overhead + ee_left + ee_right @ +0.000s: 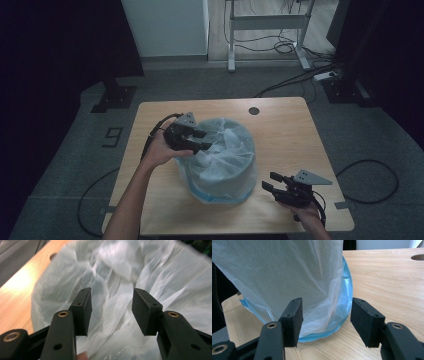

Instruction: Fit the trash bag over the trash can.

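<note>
**A:** Where is the bin sitting?

**B:** A round grey bin lined with a thin, crinkled, translucent white plastic bag (222, 157) stands near the middle of the pale wooden worktop (285, 130). The bag is draped over the rim and hangs down the outside wall. At the foot of the bin a light blue plastic edge (220, 199) shows beneath the white film; in the right gripper view that blue edge (342, 300) lies against the worktop (387, 280).

**A:** And the left gripper?

**B:** The left gripper (202, 140) is at the bin's upper left rim, pointing across the mouth of the bag. In the left gripper view its jaws stand apart with rumpled bag film (112, 302) in the gap and beyond it; the pads are not pressing on the film. A fingertip (82, 356) shows at the bottom edge of that view.

**A:** The right one?

**B:** The right gripper (270, 182) sits low near the front right corner of the worktop, just beside the base of the bin and pointing at it. Its jaws are apart too, holding nothing; between them you see the lower wall of the bagged bin (287, 272), clear of both pads.

**A:** Anything else on the worktop?

**B:** A small dark round hole (254, 110) near the far edge, well apart from the bin.
</note>
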`<state>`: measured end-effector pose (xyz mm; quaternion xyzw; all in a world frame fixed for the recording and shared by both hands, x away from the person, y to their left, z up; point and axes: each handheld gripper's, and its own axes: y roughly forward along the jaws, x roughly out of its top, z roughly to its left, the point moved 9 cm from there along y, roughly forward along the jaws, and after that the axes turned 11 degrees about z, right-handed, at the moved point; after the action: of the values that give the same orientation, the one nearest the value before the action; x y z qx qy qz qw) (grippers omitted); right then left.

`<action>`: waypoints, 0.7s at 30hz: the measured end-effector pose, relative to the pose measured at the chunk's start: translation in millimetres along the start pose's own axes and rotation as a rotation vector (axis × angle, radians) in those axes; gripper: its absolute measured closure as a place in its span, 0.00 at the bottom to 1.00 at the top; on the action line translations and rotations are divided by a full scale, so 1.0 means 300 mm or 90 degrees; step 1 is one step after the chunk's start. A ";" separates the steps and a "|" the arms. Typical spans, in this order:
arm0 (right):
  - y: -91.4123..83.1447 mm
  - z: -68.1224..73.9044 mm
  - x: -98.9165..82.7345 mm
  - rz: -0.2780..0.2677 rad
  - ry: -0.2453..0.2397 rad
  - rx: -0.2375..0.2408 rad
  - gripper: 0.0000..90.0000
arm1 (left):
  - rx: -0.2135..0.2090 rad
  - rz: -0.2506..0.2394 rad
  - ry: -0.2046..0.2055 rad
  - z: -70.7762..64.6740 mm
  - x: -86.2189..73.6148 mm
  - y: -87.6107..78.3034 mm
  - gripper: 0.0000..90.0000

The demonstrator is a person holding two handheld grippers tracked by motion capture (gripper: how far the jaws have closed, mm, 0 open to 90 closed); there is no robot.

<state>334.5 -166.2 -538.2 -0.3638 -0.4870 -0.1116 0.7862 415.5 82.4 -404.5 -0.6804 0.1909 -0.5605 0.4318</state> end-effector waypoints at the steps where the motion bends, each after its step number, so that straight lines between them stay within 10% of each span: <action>1: 0.003 0.002 0.000 0.000 0.000 0.001 0.47 | -0.004 -0.010 0.000 0.000 0.007 -0.005 0.55; 9: 0.006 0.002 0.000 0.000 0.000 0.005 0.47 | -0.025 -0.046 0.009 0.000 0.101 -0.005 0.56; 21: -0.011 -0.009 -0.003 -0.006 0.008 0.003 0.47 | -0.035 0.019 0.032 -0.019 0.192 0.130 0.72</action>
<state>334.2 -170.4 -538.1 -0.3588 -0.4844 -0.1165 0.7893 436.2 15.8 -401.3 -0.6747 0.2269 -0.5655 0.4164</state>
